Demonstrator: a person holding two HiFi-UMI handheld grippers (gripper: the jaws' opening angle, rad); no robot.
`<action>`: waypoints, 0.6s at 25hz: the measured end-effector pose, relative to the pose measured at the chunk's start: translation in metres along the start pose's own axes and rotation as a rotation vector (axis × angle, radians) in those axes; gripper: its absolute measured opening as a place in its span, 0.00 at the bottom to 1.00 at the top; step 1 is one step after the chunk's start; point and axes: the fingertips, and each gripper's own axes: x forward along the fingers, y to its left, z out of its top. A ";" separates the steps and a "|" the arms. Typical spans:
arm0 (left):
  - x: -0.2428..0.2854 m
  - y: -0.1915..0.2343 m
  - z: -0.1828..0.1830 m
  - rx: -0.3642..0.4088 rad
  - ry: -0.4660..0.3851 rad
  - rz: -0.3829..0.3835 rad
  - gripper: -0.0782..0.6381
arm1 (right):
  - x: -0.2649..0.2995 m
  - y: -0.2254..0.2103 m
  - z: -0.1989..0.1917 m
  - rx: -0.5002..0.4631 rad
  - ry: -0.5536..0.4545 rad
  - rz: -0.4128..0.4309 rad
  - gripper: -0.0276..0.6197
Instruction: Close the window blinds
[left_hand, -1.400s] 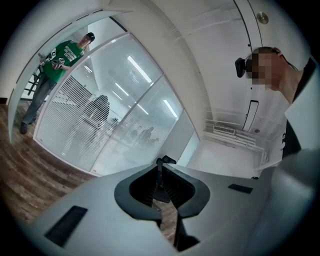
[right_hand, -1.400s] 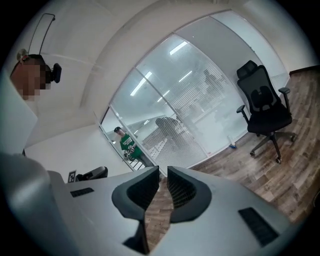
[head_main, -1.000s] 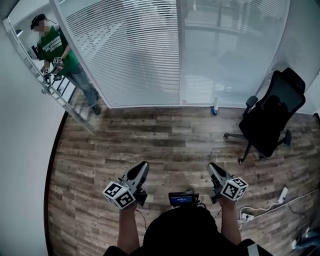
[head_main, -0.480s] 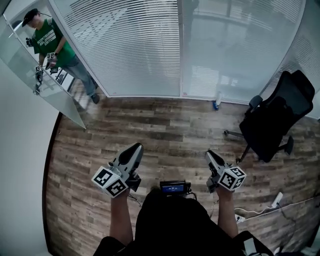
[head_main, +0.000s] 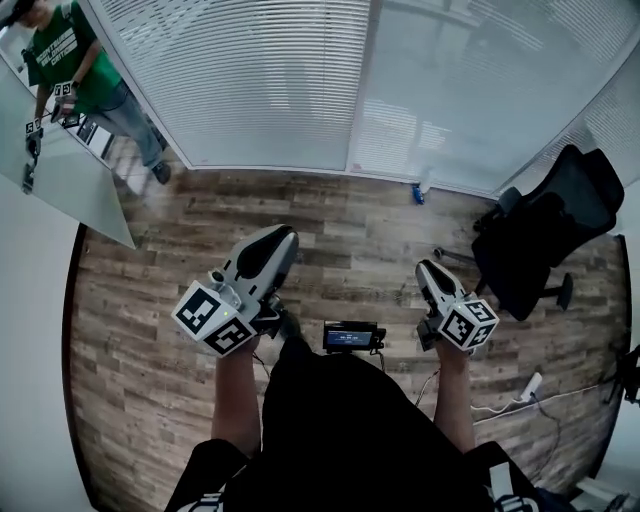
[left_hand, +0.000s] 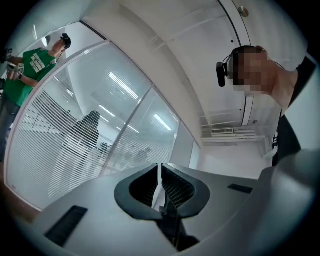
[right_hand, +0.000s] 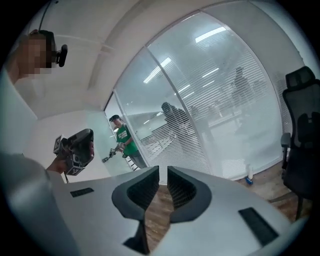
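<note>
White slatted blinds (head_main: 270, 80) hang behind the glass wall across the top of the head view, slats partly open on the left panel. My left gripper (head_main: 280, 238) is held up in front of me, pointing toward the blinds and well short of them. In its own view the left gripper (left_hand: 159, 170) has its jaws together with nothing in them. My right gripper (head_main: 426, 268) sits lower on the right, also pointing at the glass. Seen in its own view, the right gripper (right_hand: 163, 172) is shut and holds nothing. No cord or wand of the blinds shows.
A black office chair (head_main: 545, 230) stands at the right near the glass. A small blue-based bottle (head_main: 418, 192) sits on the wood floor by the wall. A person in a green shirt (head_main: 75, 60) stands at the far left. White cables (head_main: 520, 395) lie at the lower right.
The glass wall has drawn closer in the head view. My left gripper has risen and looks larger; the right one has lifted slightly. Both stay shut.
</note>
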 end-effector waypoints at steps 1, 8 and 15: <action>0.005 0.012 0.010 -0.003 -0.011 -0.014 0.13 | 0.016 0.003 0.012 -0.020 -0.005 -0.007 0.10; 0.030 0.086 0.085 0.009 -0.081 -0.118 0.13 | 0.128 0.031 0.094 -0.121 -0.056 -0.019 0.10; 0.050 0.133 0.149 0.040 -0.170 -0.178 0.13 | 0.193 0.041 0.129 -0.177 -0.050 -0.030 0.10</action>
